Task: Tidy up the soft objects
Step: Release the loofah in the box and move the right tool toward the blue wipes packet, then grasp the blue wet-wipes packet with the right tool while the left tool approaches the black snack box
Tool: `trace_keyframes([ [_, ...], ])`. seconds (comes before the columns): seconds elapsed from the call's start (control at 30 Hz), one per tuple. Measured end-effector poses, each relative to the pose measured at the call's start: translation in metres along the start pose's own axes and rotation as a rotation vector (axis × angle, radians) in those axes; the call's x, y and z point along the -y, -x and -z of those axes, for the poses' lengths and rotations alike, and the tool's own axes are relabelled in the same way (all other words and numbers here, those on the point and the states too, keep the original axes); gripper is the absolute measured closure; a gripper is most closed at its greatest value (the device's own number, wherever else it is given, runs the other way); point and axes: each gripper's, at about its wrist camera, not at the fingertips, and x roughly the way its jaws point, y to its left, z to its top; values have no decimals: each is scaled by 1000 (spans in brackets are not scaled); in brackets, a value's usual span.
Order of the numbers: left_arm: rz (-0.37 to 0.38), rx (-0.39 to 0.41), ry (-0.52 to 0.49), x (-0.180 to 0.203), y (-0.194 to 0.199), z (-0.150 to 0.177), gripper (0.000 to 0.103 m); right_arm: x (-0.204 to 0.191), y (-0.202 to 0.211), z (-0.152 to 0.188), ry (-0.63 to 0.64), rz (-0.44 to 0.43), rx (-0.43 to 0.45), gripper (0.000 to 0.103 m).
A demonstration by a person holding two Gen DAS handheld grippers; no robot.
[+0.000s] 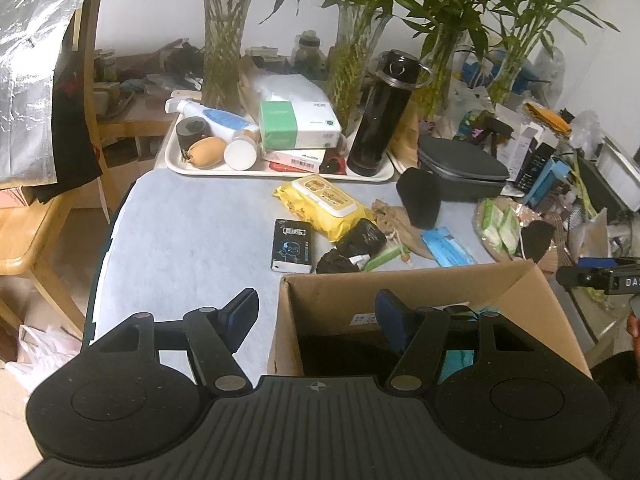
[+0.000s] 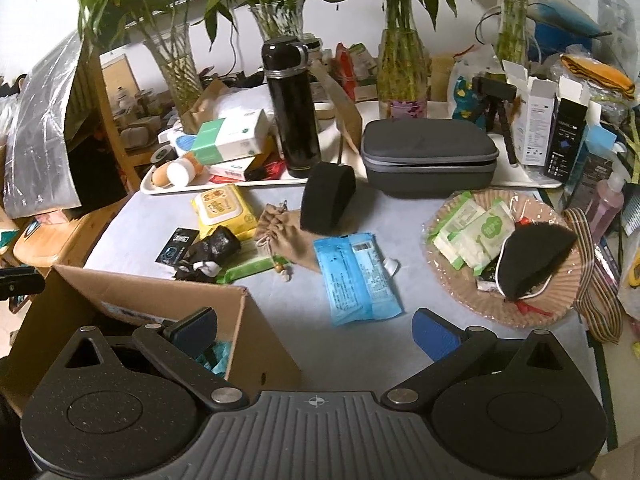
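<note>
The blue packet point(image 2: 357, 278) lies on the bench just ahead of the right claw point(image 2: 316, 328), long axis running away from it; both claws gape empty, and the left claw point(image 1: 318, 312) straddles the cardboard box point(image 1: 532, 300) wall, farther off

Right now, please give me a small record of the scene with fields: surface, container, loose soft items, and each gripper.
surface: pale blue table cover
container: open cardboard box at the near edge, dark and teal things inside
loose soft items: yellow wipes pack, blue packet, tan drawstring pouch, black crumpled bags
woven tray: small green-white packs, black pouch
left gripper: open, holds nothing
right gripper: open, holds nothing
</note>
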Motion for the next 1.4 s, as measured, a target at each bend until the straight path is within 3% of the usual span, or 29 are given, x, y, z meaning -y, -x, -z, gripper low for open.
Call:
trace_keyframes([
  [0.77, 23, 45, 53, -30, -11, -11, 39, 25, -65, -25, -18, 47, 14, 1],
  [1.4, 26, 52, 103, -56, -15, -14, 39, 22, -171, -27, 172, 6, -107, 7],
])
